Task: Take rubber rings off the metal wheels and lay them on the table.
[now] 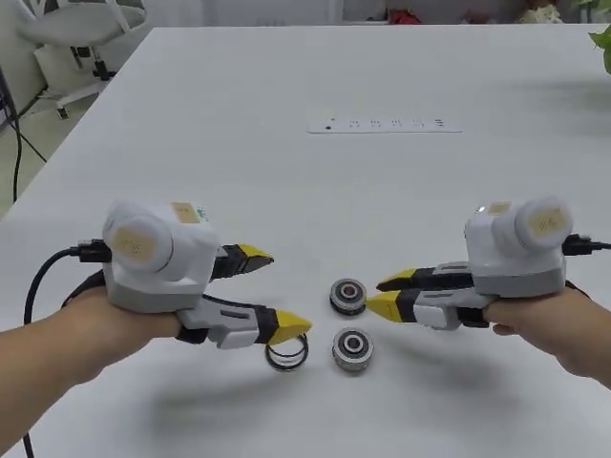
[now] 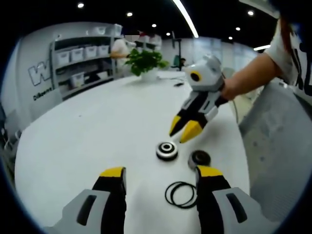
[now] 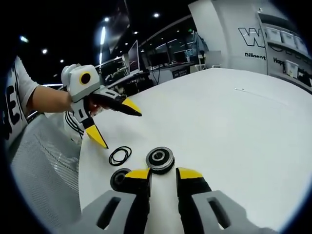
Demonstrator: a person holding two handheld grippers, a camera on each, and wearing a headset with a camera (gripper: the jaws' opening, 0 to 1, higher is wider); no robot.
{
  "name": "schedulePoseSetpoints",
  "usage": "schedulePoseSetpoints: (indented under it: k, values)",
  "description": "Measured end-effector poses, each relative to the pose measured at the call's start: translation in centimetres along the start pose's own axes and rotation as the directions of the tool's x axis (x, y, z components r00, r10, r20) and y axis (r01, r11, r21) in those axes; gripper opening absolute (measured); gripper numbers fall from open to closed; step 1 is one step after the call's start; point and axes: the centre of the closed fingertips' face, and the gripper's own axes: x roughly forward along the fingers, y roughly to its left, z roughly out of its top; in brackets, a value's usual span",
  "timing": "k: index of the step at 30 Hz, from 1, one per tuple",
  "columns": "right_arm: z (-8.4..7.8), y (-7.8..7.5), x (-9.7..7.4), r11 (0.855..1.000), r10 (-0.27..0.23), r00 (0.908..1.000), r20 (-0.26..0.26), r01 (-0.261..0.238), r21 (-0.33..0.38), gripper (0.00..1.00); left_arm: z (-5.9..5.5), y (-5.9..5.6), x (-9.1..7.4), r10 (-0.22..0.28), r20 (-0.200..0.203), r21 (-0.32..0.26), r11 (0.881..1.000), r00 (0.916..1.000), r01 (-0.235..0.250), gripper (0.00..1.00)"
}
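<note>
Two small metal wheels lie on the white table (image 1: 286, 172), one (image 1: 347, 295) farther from me and one (image 1: 352, 347) nearer. Black rubber rings (image 1: 286, 353) lie flat on the table just left of the nearer wheel. My left gripper (image 1: 277, 291) is open wide, its lower jaw just above the rings, with nothing between its jaws. My right gripper (image 1: 382, 294) is open by a narrow gap, its tips just short of the farther wheel (image 3: 159, 159). The left gripper view has the rings (image 2: 181, 194), both wheels (image 2: 166, 150) (image 2: 199, 158) and the right gripper (image 2: 183, 130).
A flush socket panel (image 1: 385, 125) sits in the table's far middle. A white chair (image 1: 81, 29) stands beyond the far left corner and a plant leaf (image 1: 603, 43) at the right edge. A black cable (image 1: 48, 272) trails from the left gripper.
</note>
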Motion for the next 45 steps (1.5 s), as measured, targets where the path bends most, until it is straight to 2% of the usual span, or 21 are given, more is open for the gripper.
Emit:
schedulePoseSetpoints:
  k: [7, 12, 25, 33, 45]
  values:
    - [-0.3, -0.2, 0.2, 1.000, 0.007, 1.0000, -0.005, -0.007, -0.014, 0.16, 0.0, -0.2, 1.4, -0.020, -0.003, -0.001, 1.000, 0.9998, 0.020, 0.56]
    - [-0.5, -0.2, 0.6, 0.999, 0.016, 0.9998, -0.007, -0.017, -0.031, 0.16, -0.1, -0.4, 2.4, -0.038, -0.011, 0.005, 0.999, 0.9992, 0.038, 0.51]
    - [-0.7, -0.1, 1.2, 0.998, 0.033, 0.9994, -0.006, -0.033, -0.057, 0.13, 0.5, -0.8, 4.6, -0.069, -0.008, 0.000, 0.998, 0.9976, 0.069, 0.40]
    - [-0.7, 0.0, 1.2, 0.998, 0.035, 0.9994, -0.001, -0.035, -0.054, 0.13, 0.6, -1.4, 5.6, -0.090, -0.017, 0.016, 0.996, 0.9958, 0.091, 0.33]
    - [-0.7, -0.1, 1.2, 0.998, 0.032, 0.9995, 0.000, -0.032, -0.054, 0.12, 1.0, -1.4, 6.6, -0.091, -0.022, 0.034, 0.995, 0.9956, 0.092, 0.19]
